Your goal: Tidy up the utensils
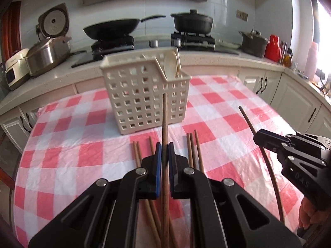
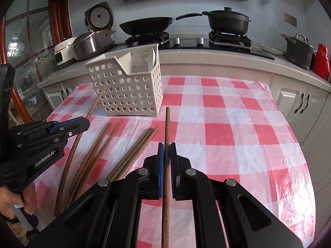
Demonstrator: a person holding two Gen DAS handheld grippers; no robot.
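My left gripper (image 1: 164,145) is shut on a brown wooden chopstick (image 1: 164,124) that points up toward the cream perforated utensil basket (image 1: 144,95). A pale spoon (image 1: 171,64) stands in the basket's right compartment. My right gripper (image 2: 167,145) is shut on another chopstick (image 2: 167,124), lifted off the cloth. Each gripper shows in the other's view: the right gripper (image 1: 258,137) at the right edge, the left gripper (image 2: 84,124) at the left. Several more chopsticks (image 2: 124,150) lie on the checked cloth in front of the basket (image 2: 126,88).
The table wears a red-and-white checked cloth (image 2: 217,128). Behind it runs a white counter with a rice cooker (image 1: 47,53), a wok (image 1: 111,29) and a black pot (image 1: 192,21) on the stove, another pot (image 2: 298,49) and a red flask (image 2: 321,60).
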